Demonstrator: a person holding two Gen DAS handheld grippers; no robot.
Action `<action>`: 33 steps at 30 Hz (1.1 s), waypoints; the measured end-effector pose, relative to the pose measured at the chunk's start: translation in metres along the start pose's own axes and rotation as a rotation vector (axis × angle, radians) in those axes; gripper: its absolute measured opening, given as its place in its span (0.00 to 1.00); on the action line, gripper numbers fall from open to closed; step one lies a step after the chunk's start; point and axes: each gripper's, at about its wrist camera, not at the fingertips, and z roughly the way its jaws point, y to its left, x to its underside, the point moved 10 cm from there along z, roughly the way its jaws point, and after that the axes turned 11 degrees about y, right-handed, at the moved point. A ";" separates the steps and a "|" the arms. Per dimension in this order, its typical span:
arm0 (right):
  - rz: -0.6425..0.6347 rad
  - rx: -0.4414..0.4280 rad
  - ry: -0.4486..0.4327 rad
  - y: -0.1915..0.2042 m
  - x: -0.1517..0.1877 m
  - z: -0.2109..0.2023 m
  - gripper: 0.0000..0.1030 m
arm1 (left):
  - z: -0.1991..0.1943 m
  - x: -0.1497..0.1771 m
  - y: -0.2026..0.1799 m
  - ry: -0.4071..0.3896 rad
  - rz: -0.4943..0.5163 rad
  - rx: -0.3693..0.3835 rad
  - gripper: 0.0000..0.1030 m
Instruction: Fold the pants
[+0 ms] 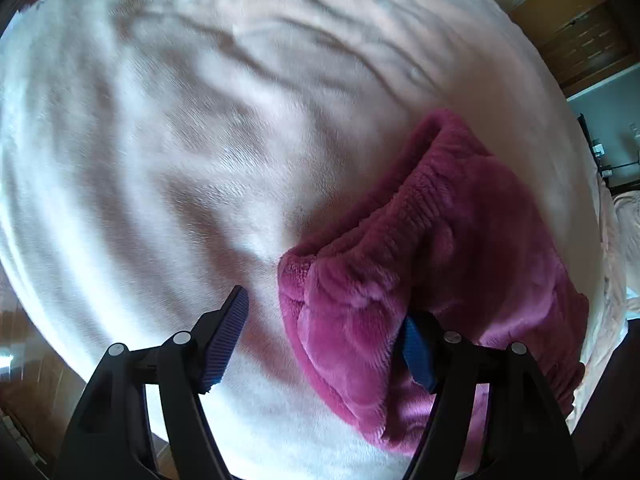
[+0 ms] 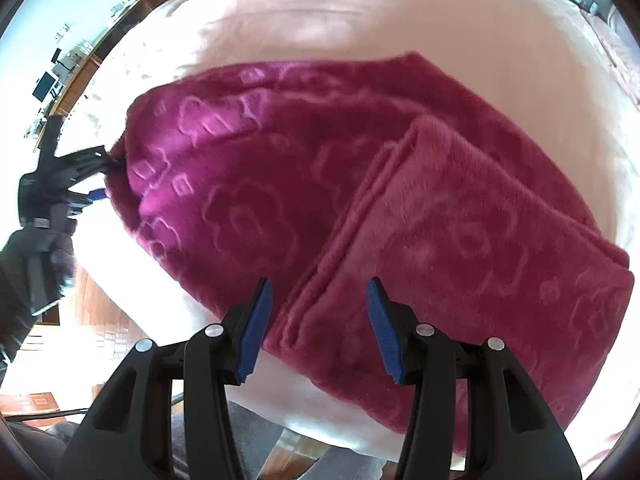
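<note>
Left wrist view: the pants [image 1: 420, 264], magenta plush with a ribbed waistband, lie on a pale fleecy blanket [image 1: 180, 140], their corner between the wide-open left tongs [image 1: 328, 320]; whether the right pad touches is unclear.

Right wrist view: folded, flower-embossed pants [image 2: 320, 200] lie under the half-open right tongs [image 2: 320, 300], nothing gripped.

A bed covered with a pale pink fleece blanket [image 1: 168, 140], rumpled into long soft creases, carries everything. Directly on it lie magenta plush pants [image 2: 280, 168] embossed with flower shapes, folded over so one lighter layer rests on top, the gathered waistband [image 1: 404, 216] toward one end.
</note>
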 end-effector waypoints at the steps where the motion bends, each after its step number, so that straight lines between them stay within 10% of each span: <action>1: 0.001 -0.001 -0.005 0.000 -0.002 -0.002 0.49 | 0.004 0.000 -0.001 0.006 -0.001 0.006 0.69; 5: 0.013 0.007 -0.014 -0.001 -0.010 -0.005 0.49 | 0.014 -0.003 -0.005 0.019 0.002 0.024 0.67; 12: 0.045 0.019 -0.026 -0.013 -0.025 -0.003 0.49 | 0.003 0.001 -0.025 0.022 0.034 0.099 0.29; 33: 0.108 -0.034 -0.069 -0.055 0.012 -0.026 0.49 | -0.136 0.065 -0.173 -0.165 0.335 0.309 0.25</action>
